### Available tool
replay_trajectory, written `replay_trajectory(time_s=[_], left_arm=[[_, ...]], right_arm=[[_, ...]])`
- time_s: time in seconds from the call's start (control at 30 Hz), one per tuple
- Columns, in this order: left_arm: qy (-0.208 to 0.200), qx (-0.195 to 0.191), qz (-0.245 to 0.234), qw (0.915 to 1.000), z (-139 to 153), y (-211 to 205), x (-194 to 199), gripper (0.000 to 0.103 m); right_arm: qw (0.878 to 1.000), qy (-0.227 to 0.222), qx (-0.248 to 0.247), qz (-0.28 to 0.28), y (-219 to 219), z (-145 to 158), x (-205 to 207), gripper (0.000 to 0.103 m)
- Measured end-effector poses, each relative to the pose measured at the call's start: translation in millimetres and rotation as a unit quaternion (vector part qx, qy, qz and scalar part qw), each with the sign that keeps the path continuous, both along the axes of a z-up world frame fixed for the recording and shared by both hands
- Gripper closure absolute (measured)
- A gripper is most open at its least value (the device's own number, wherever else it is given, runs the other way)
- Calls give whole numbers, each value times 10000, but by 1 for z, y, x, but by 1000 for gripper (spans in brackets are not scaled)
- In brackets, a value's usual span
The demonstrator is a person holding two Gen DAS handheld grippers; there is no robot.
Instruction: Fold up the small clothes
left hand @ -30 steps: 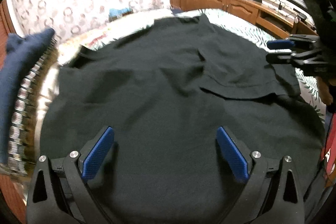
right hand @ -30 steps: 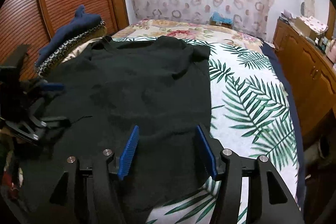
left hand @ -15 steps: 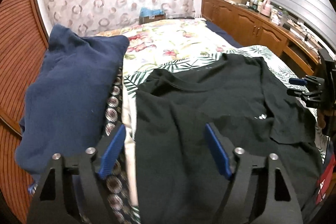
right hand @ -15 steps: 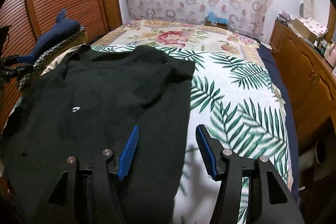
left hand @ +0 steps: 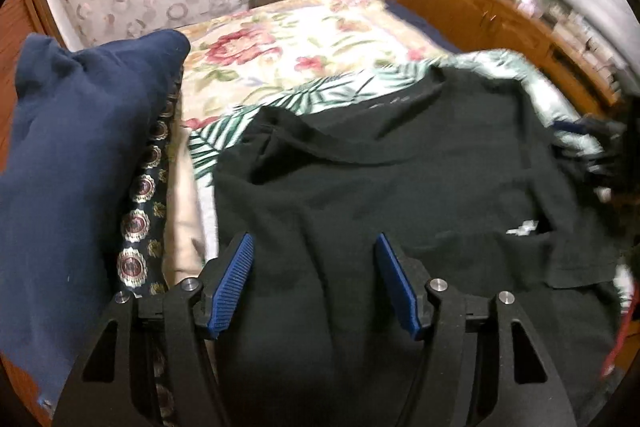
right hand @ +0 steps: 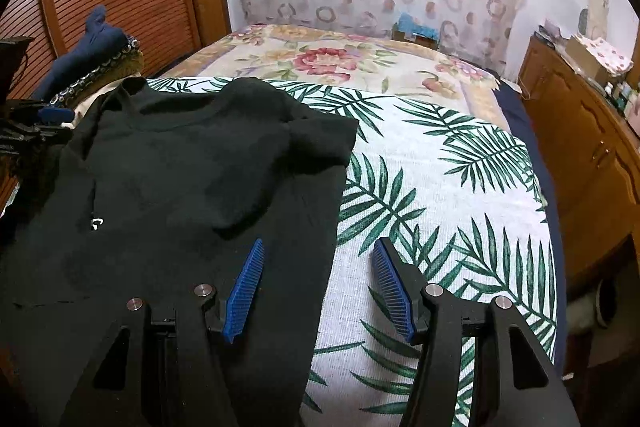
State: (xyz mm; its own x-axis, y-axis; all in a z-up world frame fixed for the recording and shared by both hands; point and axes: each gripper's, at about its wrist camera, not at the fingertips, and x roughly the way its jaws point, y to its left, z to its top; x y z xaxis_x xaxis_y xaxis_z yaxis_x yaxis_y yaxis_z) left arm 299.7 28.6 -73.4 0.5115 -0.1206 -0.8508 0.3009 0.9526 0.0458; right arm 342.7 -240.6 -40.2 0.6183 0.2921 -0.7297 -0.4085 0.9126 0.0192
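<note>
Both sets of fingers stand apart and grip nothing; the left gripper [left hand: 312, 283] has just been narrowing over the black shirt [left hand: 400, 187], the right gripper [right hand: 318, 287] straddles its side edge [right hand: 336, 227]. Spread on the bed [right hand: 440, 167], the shirt has one sleeve already turned in. I worry about pinching bedcover with the cloth, or dragging the neat side crooked.

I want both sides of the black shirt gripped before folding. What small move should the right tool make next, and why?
Probably lower the right tool onto the black shirt: its open jaws already straddle the shirt's side edge, with only one pad over the cloth.
</note>
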Motion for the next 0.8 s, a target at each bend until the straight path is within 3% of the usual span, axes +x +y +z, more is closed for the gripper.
replay_trajectory(time_s=[0.33,0.37,0.43,0.53,0.6,0.8], left_arm=[[99,232,148,9996,-10,-5,18,37],[92,224,129,9996,-11,-5,17,40],[85,138,59,9999,-10,-4,15,64],[16,273,24,9996,-7,-7,14,86],[-28,369,46,9993,-4,-5,12,94],[-436,178,200,9987,32,17,4,95]], right_arm=[[10000,-8,14,7,-2,0,1,39],[10000,-9,14,5,-2,0,1,39],[10000,-15,3,5,-2,0,1,39],[10000,-17,3,3,-2,-1,0,39],[10000,-19,1,3,-2,-1,0,39],[10000,-20,0,2,-2,-1,1,39]])
